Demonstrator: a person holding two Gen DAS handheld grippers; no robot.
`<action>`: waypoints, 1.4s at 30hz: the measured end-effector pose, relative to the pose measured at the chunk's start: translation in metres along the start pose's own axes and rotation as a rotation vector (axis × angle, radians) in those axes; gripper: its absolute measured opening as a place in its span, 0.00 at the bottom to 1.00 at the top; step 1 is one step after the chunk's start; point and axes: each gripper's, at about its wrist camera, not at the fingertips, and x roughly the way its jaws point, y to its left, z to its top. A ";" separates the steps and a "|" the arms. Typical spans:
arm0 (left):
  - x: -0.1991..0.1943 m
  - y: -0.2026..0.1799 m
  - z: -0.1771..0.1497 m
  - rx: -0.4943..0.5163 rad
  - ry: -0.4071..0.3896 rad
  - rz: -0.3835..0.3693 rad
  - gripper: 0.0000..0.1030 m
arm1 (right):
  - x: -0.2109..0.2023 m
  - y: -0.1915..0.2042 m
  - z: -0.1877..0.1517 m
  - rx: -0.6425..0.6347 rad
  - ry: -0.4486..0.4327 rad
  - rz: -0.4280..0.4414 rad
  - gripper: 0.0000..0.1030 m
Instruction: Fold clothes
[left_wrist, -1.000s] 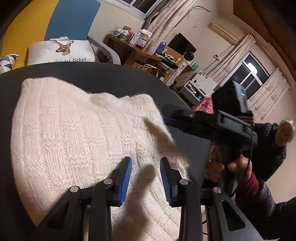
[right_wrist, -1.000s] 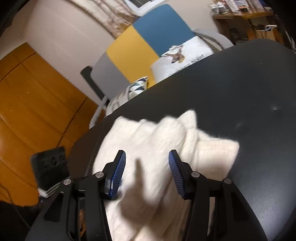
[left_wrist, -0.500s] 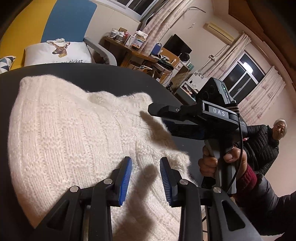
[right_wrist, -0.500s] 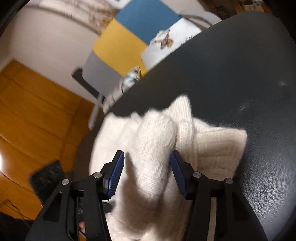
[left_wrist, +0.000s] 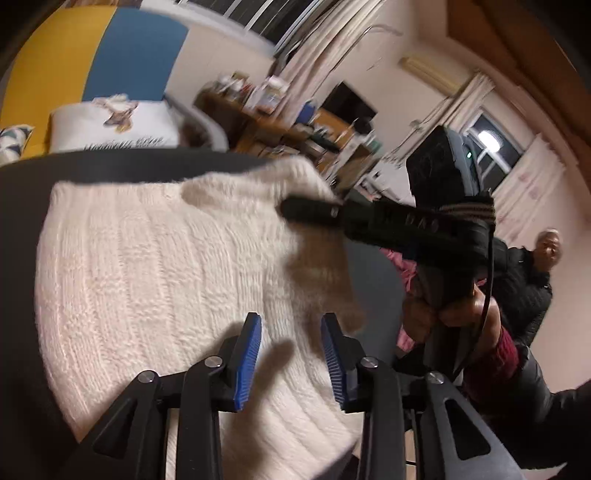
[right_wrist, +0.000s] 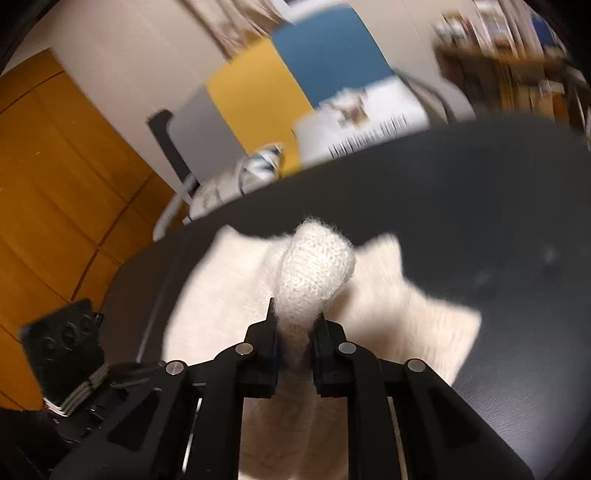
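A white knit sweater (left_wrist: 147, 277) lies spread on the black table (left_wrist: 110, 166). My left gripper (left_wrist: 291, 321) hovers over the sweater's near right part. Its blue pads are apart and its jaws are opening, with nothing pressed between them. My right gripper (right_wrist: 295, 314) has its jaws closing on a bunched fold of the sweater (right_wrist: 314, 266), and the pads pinch the knit. That fold stands up above the rest of the garment. In the left wrist view the right gripper (left_wrist: 291, 209) reaches in from the right, its tip at the sweater's raised far right edge.
A hand (left_wrist: 436, 310) in a dark red cuff holds the right gripper. A person in a dark jacket (left_wrist: 532, 280) is at the far right. Behind the table stand a deer-print pillow (left_wrist: 110, 125), a yellow and blue chair back (right_wrist: 295, 81) and a cluttered desk (left_wrist: 280, 122).
The right gripper's jaws have gone from wide apart to pinched on a fold of the sweater, and that edge has lifted off the table. The left gripper has risen slightly.
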 end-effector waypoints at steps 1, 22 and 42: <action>0.002 -0.001 0.000 0.012 0.004 0.000 0.35 | -0.007 0.007 0.005 -0.025 -0.016 0.004 0.14; 0.061 0.001 0.008 0.056 0.169 0.056 0.35 | 0.034 -0.095 -0.044 0.277 0.038 0.121 0.15; 0.074 -0.010 0.024 0.085 0.187 0.023 0.35 | -0.015 -0.019 -0.121 0.129 0.135 0.333 0.58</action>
